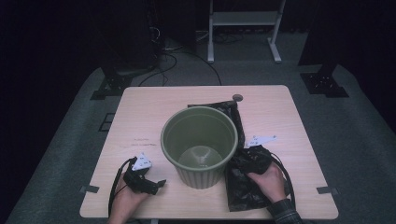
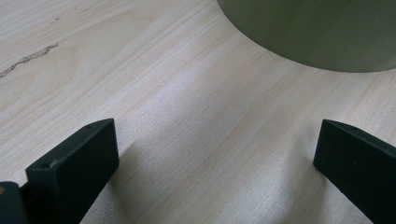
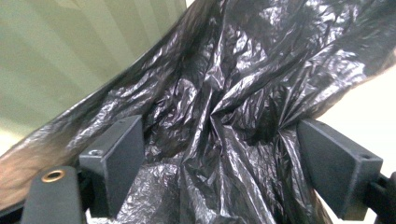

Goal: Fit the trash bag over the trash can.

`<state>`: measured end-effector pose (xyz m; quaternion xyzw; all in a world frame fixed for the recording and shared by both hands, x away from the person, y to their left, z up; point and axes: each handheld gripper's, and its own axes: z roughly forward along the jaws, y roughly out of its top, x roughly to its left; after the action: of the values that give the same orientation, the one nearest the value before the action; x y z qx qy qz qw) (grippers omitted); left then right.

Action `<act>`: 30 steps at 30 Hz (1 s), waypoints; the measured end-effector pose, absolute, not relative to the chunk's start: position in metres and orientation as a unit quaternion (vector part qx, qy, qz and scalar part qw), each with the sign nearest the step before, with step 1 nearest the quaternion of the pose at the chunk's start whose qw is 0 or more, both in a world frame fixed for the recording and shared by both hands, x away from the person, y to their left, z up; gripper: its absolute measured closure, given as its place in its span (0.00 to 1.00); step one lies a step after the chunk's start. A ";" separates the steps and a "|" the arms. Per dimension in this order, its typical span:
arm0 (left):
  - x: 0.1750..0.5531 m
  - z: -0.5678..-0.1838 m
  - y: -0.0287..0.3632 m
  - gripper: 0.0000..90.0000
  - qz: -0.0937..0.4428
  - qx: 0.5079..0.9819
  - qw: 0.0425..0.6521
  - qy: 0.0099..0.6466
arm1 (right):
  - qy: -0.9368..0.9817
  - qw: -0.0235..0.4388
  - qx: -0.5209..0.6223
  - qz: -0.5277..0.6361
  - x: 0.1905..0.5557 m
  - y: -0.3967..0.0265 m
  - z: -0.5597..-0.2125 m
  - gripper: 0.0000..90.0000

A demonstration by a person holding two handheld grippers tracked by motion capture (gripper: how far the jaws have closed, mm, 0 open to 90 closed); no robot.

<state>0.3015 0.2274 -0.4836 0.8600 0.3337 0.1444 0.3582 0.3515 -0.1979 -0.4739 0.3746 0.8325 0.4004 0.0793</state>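
The green bin [image 1: 200, 145] stands mid-bench [image 1: 140, 112], ready for lining; the black bag [image 1: 243, 186] lies at its four o'clock, where the right tongs [image 3: 219, 154] straddle bunched plastic, seemingly gathering it, while the left tongs [image 2: 215, 158] wait spread and empty at eight o'clock

Pale wooden table [image 1: 140, 112] standing on grey carpet [image 1: 359, 126], light falling on its top while the room behind is lying in darkness, white metal frame [image 1: 243, 18] standing beyond, black cables [image 1: 168, 60] trailing across the floor, dark stand bases [image 1: 324, 84] sitting at both far corners.
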 end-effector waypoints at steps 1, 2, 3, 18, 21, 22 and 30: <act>0.301 -0.484 0.227 0.00 0.144 0.860 0.358 0.334 | 0.834 0.084 0.374 0.396 0.352 -0.195 -0.474 0.19; 0.301 -0.484 0.227 0.00 0.144 0.860 0.359 0.333 | 0.835 0.088 0.375 0.394 0.353 -0.193 -0.474 0.19; 0.301 -0.484 0.227 0.00 0.144 0.860 0.358 0.333 | 0.835 0.091 0.374 0.392 0.354 -0.189 -0.475 0.19; 0.301 -0.484 0.227 0.00 0.144 0.861 0.358 0.332 | 0.839 0.154 0.365 0.372 0.345 -0.178 -0.483 0.29; 0.301 -0.484 0.227 0.00 0.144 0.861 0.358 0.332 | 0.837 0.157 0.366 0.375 0.345 -0.179 -0.483 0.36; 0.301 -0.484 0.227 0.00 0.144 0.861 0.358 0.332 | 0.837 0.157 0.366 0.376 0.344 -0.180 -0.483 0.41; 0.301 -0.484 0.227 0.00 0.144 0.861 0.358 0.332 | 0.843 0.141 0.350 0.383 0.339 -0.188 -0.480 0.98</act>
<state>0.3013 0.2273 -0.4835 0.8607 0.3320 0.1438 0.3583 0.3390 -0.1878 -0.4803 0.3501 0.8433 0.3827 0.1405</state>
